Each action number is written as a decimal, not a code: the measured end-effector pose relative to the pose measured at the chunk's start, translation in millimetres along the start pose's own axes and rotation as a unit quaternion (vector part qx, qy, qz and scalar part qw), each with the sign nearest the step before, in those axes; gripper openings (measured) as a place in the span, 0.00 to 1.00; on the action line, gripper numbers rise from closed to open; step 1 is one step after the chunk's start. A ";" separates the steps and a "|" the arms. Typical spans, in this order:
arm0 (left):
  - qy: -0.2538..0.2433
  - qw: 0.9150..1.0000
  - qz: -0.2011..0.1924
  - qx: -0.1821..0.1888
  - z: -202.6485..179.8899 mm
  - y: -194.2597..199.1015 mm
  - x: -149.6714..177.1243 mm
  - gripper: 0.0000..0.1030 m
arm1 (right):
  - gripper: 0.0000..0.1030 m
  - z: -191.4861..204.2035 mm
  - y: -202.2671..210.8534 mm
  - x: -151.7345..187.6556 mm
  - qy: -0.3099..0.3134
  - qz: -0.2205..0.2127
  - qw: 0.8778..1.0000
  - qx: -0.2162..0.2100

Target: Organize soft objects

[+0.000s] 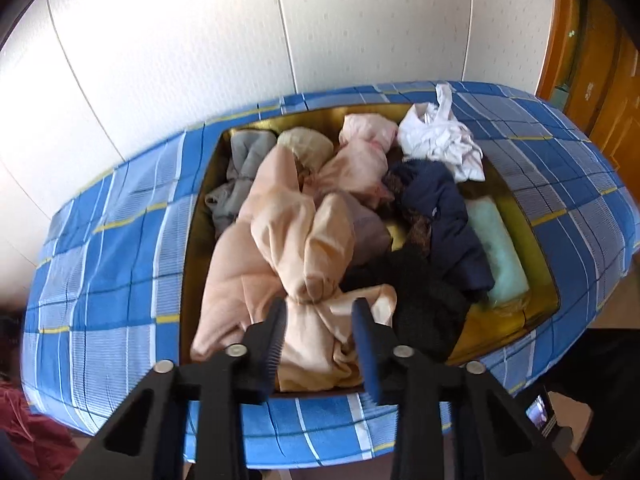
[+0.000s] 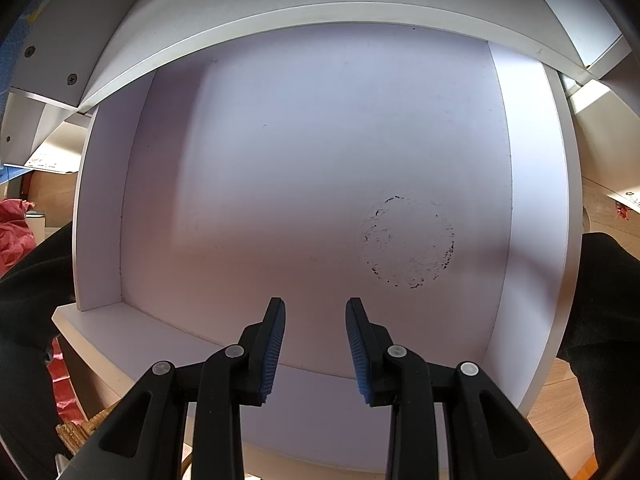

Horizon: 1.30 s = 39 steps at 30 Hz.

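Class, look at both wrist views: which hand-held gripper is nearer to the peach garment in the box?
Left. The left hand-held gripper hangs right over the peach garment, fabric between its fingers. The right hand-held gripper points into an empty white drawer, no garment in view.

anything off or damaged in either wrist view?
Yes: the white drawer floor under the right tool carries a round ring mark with dark flecks, like residue or scuffed finish. In the yellow box, the clothes are jumbled, and a white garment spills over the far rim.

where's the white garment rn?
In the left wrist view, the white garment lies crumpled at the far right corner of the yellow bin, right of the pink garment and beyond the navy garment.
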<state>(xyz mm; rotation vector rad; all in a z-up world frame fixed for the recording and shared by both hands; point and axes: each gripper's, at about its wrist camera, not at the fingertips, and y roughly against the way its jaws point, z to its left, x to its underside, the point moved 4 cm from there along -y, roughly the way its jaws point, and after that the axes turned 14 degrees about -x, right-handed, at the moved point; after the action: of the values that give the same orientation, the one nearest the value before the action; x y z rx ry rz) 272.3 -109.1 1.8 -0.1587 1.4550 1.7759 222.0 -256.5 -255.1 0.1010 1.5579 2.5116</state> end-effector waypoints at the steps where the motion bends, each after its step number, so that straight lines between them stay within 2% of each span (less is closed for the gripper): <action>1: 0.000 1.000 0.001 0.001 -1.4 -2.0 -3.6 0.30 | 0.30 -0.8 -0.1 -0.1 0.000 0.000 1.000 0.000; 3: -0.007 1.000 0.006 0.000 -3.8 -9.4 -8.5 0.18 | 0.30 -2.2 -0.3 -0.4 -0.002 0.000 1.000 -0.001; 5: -0.021 1.000 0.014 -0.003 -9.7 -18.6 -12.3 0.17 | 0.30 -2.9 -0.5 -0.2 -0.002 0.000 1.000 -0.002; 11: -0.026 0.999 0.030 -0.010 -11.9 -39.4 -15.8 0.17 | 0.30 -4.3 -1.5 0.0 -0.003 0.001 1.000 -0.010; 14: -0.022 0.999 0.033 -0.028 -6.8 -48.6 -19.2 0.17 | 0.30 -5.3 -1.0 -0.8 0.000 0.001 1.000 -0.012; 16: -0.013 0.999 0.033 -0.023 -4.6 -50.3 -19.0 0.17 | 0.30 -6.9 0.5 -0.8 0.002 0.000 1.000 -0.012; 19: -0.035 0.999 0.022 -0.023 -11.2 -44.6 -12.0 0.18 | 0.30 -10.7 2.4 -0.6 -0.001 -0.001 1.000 -0.013; 23: -0.049 0.999 0.005 -0.021 -15.4 -26.1 4.4 0.34 | 0.30 -11.1 1.3 0.9 0.001 0.000 1.000 -0.009; 29: 0.017 0.999 -0.042 0.017 -5.5 19.6 43.2 0.67 | 0.32 -0.5 2.0 4.5 0.026 0.003 1.000 0.000; 33: 0.073 0.994 -0.060 0.057 -0.5 49.2 83.0 0.85 | 0.36 15.2 10.3 13.4 0.057 0.006 0.998 -0.008; 36: 0.095 0.991 -0.065 0.062 -0.6 63.9 112.0 1.00 | 0.39 31.7 22.1 20.7 0.089 -0.001 0.996 -0.017; 39: 0.120 0.989 -0.055 0.069 0.5 73.0 141.4 1.00 | 0.48 46.6 44.1 21.8 0.115 -0.028 0.993 -0.023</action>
<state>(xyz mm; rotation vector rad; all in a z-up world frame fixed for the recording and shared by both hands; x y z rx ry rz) 132.0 -37.7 -21.6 -0.3841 1.7003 1.6020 202.5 -230.4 -195.7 -0.2447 1.5569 2.5890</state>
